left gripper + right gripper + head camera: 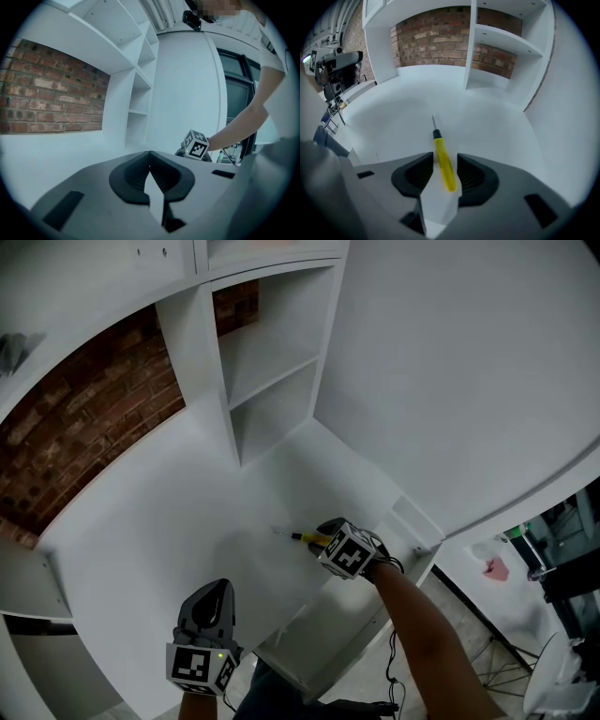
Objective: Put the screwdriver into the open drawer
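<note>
A broad white desk top (159, 512) spreads out ahead of both pairs of jaws. A white open-shelf unit (272, 371) stands at its far side, with a red brick wall (84, 427) beyond and to the left of it. The left gripper (150, 154) hangs low over the near edge with its dark pads met at the tips and nothing between them. The right gripper (445, 159) tilts down onto the desk, jaws partly apart and not yet pressing. Between them, lying flat, is the small screwdriver with a yellow plastic handle and thin metal shaft (440, 150), its shaft pointing away past the tips. The handle looks nearer one pad than the other, so a closing grip may push it sideways, roll it on the smooth surface or pinch only its rounded end. It could then slip when lifted. The open drawer is hard to make out. A white boxy shape (319, 643) below the desk's front edge, behind both pairs of jaws, may be it, but its inside is hidden.
</note>
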The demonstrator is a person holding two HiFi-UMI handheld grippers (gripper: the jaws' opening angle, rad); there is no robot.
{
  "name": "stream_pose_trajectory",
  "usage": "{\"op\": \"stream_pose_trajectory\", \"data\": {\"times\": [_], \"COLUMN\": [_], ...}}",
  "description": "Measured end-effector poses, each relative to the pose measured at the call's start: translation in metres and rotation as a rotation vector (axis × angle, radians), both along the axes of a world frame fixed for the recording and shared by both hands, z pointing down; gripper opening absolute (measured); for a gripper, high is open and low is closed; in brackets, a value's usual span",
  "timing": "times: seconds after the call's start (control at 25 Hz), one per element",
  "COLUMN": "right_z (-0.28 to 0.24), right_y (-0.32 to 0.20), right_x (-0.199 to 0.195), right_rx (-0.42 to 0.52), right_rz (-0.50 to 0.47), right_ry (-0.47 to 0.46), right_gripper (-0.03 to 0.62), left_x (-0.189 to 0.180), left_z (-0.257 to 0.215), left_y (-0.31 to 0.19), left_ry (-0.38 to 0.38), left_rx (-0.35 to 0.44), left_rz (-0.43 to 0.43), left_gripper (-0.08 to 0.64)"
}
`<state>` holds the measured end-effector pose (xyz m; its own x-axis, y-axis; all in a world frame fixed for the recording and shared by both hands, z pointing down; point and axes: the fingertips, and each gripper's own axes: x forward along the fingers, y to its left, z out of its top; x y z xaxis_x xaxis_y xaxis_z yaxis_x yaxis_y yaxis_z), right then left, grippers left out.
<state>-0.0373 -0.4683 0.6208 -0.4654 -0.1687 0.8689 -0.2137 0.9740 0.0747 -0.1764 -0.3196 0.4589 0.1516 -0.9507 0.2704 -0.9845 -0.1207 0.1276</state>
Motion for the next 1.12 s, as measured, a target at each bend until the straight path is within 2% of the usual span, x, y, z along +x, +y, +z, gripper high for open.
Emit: {"op": "stream_pose_trajectory", "data": {"times": [0.04,0.2,0.32,0.6,0.8,1.12], "right_z": [0.002,0.004,0.003,-0.03,-0.068,-0.119], "right_y": [0.0,0.005,0.007,0.02,0.031,0.062], "right_x": [0.0,-0.003,-0.001,0.008,0.026,0.075], "right_rx": [-0.011,-0.041,-0.043,-0.016,0.032,0.109], "right_rz": [-0.004,-0.014,0.006,0.093,0.202,0.369], "right_ry": [0.006,0.003,-0.005,-0.096,-0.197,-0.348], "right_gripper": [0.141,0.081,0.078,0.078,0.078,0.078], "left_x": [-0.002,-0.008,-0.008,0.009,0.024,0.046], "left_z": [0.002,0.001,-0.001,-0.017,-0.03,-0.049], "left_y": [-0.001,-0.006,-0.008,-0.004,0.003,0.014], "left_ry": [-0.002,0.005,0.001,-0.011,-0.047,-0.047], "left_rx": [-0.005,-0.013,0.001,0.037,0.074,0.114], "left_rz": [0.0,-0.016,-0.022,-0.007,0.018,0.037], "left_gripper": [0.014,0.014,0.013,0.014,0.014,0.014]}}
